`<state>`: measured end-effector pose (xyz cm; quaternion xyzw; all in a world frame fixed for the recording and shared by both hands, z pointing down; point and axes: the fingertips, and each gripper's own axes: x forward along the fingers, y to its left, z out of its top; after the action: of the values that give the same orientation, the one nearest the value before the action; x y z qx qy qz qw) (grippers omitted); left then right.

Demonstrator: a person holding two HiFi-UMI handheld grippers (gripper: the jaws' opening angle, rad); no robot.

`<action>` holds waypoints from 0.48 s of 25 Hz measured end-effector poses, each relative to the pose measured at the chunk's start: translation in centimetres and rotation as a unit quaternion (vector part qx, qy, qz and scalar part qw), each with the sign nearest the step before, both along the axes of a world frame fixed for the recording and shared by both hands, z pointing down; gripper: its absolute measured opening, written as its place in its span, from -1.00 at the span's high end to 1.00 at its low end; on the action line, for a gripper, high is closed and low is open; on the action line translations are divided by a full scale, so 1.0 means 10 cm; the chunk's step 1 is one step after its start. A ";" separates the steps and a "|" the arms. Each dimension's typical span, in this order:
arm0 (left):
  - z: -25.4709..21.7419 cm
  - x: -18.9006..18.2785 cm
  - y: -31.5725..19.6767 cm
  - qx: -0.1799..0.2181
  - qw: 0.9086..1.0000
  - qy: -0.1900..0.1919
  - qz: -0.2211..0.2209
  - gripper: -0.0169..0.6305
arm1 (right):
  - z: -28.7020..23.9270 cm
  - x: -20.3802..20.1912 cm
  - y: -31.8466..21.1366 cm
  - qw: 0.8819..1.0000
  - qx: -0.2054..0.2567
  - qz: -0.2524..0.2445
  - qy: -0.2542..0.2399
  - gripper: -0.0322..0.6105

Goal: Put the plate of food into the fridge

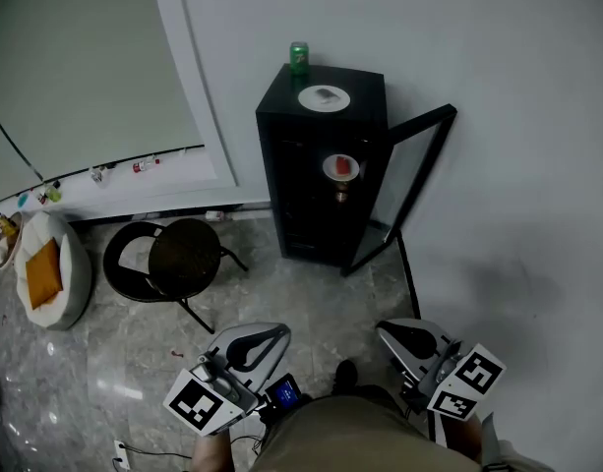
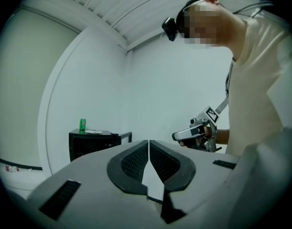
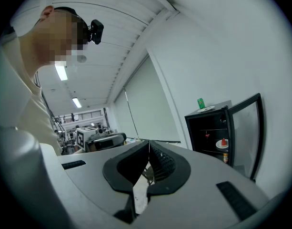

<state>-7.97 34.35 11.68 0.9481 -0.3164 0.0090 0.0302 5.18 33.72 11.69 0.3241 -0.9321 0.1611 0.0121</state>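
Facing a black mini fridge (image 1: 365, 87) that stands against the white wall, its glass door (image 1: 394, 185) swung open to the fridge's right. Plate of red food (image 1: 340, 167) sits on an upper shelf inside the fridge, a red wedge on a white plate. Just under it, one shelf lower, is a small amber can-like thing (image 1: 340, 194), too small to name. On the fridge top there is a green can (image 1: 299, 57) at the back edge, with a second white plate (image 1: 324, 97) just in front of it carrying something dark and unclear. Left gripper (image 2: 148, 143) is well short of the fridge and left of its front. Its jaws are pressed together with nothing between them. Right gripper (image 3: 149, 146) is likewise well short of the fridge, more in line with the open door. Its jaws also meet and are empty. Both point roughly level toward the fridge. Left of the fridge, on the grey marbled floor (image 1: 301, 293), is a black round-seated chair (image 1: 183, 256). Farther left again lies a white cushion (image 1: 70, 283) with an orange pad (image 1: 42, 271) on it.
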 end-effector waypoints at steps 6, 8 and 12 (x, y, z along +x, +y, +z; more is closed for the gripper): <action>-0.02 0.34 -0.32 -0.005 0.999 -0.029 -0.015 0.90 | 0.05 0.29 -0.34 1.000 0.005 -0.011 -0.002 0.83; -0.03 0.44 -0.41 -0.005 0.999 -0.041 -0.025 0.90 | 0.08 0.36 -0.44 1.000 0.016 -0.015 0.014 0.83; -0.04 0.66 -0.57 -0.002 0.997 -0.065 -0.036 0.90 | 0.13 0.51 -0.63 0.998 0.039 -0.022 0.037 0.83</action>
<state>-1.33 28.69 11.30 0.9334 -0.3517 0.0700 0.0113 10.24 27.43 13.02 0.3099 -0.9434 0.1120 0.0372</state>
